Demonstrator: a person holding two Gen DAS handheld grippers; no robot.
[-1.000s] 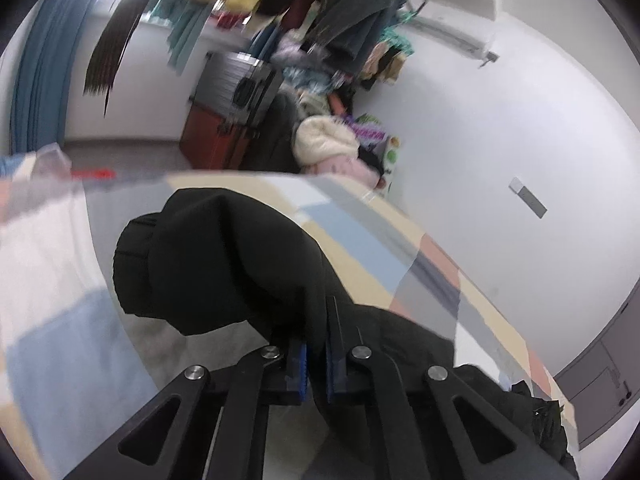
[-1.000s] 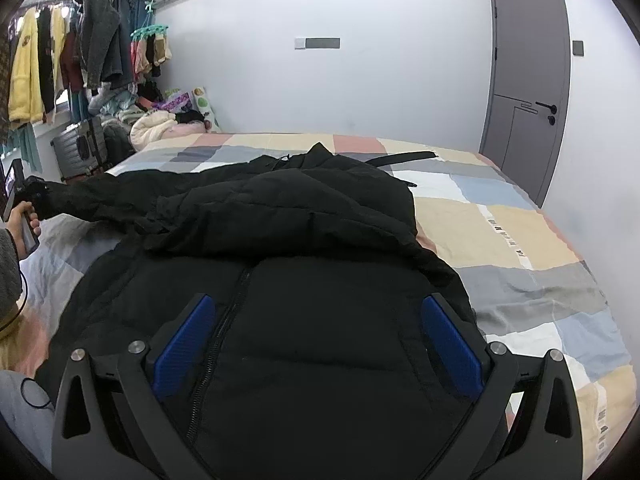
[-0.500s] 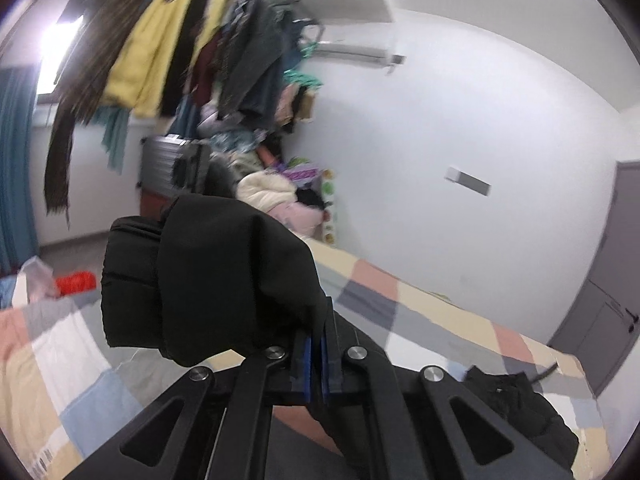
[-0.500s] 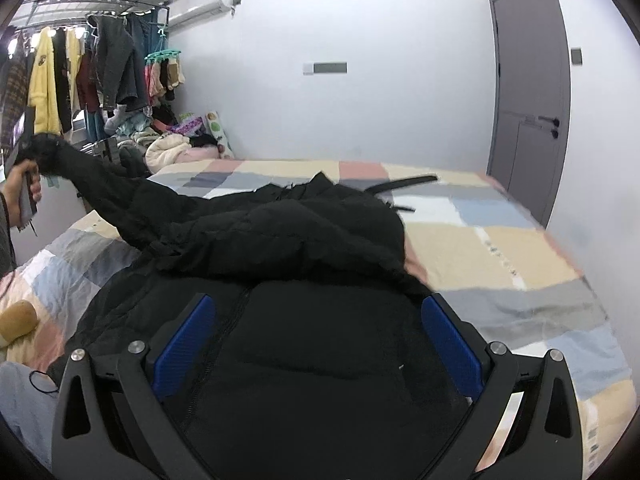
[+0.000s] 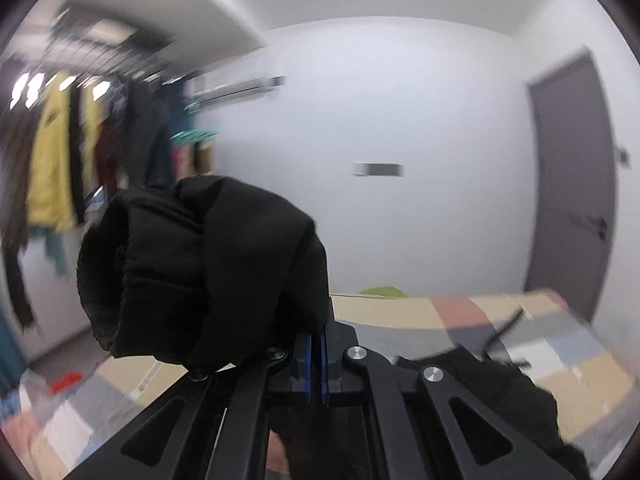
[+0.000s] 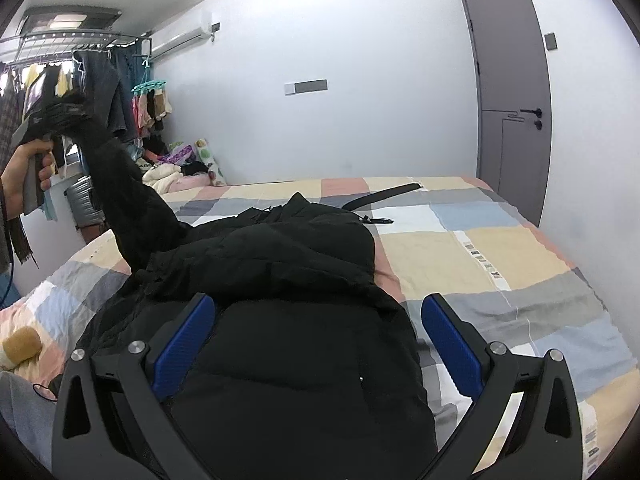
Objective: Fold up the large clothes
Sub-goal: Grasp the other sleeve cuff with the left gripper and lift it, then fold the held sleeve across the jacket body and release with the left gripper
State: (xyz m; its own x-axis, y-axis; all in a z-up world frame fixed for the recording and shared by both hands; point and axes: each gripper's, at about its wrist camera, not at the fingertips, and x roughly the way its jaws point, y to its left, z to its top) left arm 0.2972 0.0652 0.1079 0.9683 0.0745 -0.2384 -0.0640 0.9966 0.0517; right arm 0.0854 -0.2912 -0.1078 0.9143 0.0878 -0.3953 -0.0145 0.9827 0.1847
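A large black puffer jacket (image 6: pixel 288 320) lies spread on a bed with a patchwork checked cover (image 6: pixel 500 248). My left gripper (image 5: pixel 316 356) is shut on the cuff end of the jacket's sleeve (image 5: pixel 208 268) and holds it high in the air. In the right wrist view that sleeve (image 6: pixel 128 200) stretches up and to the left from the jacket's body to the left gripper (image 6: pixel 56 114). My right gripper (image 6: pixel 316 336) is open and empty, just above the jacket's lower body. Part of the jacket also shows in the left wrist view (image 5: pixel 500 392).
A rack of hanging clothes (image 6: pixel 100 80) stands at the left with a suitcase (image 6: pixel 82 200) and a pile of clothes (image 6: pixel 176 168) below it. A grey door (image 6: pixel 512 112) is at the right. A black belt (image 6: pixel 384 196) lies at the bed's far end.
My left gripper has lifted the sleeve from the bed's level up high and swung it towards the jacket's body. My right gripper has stayed open over the jacket.
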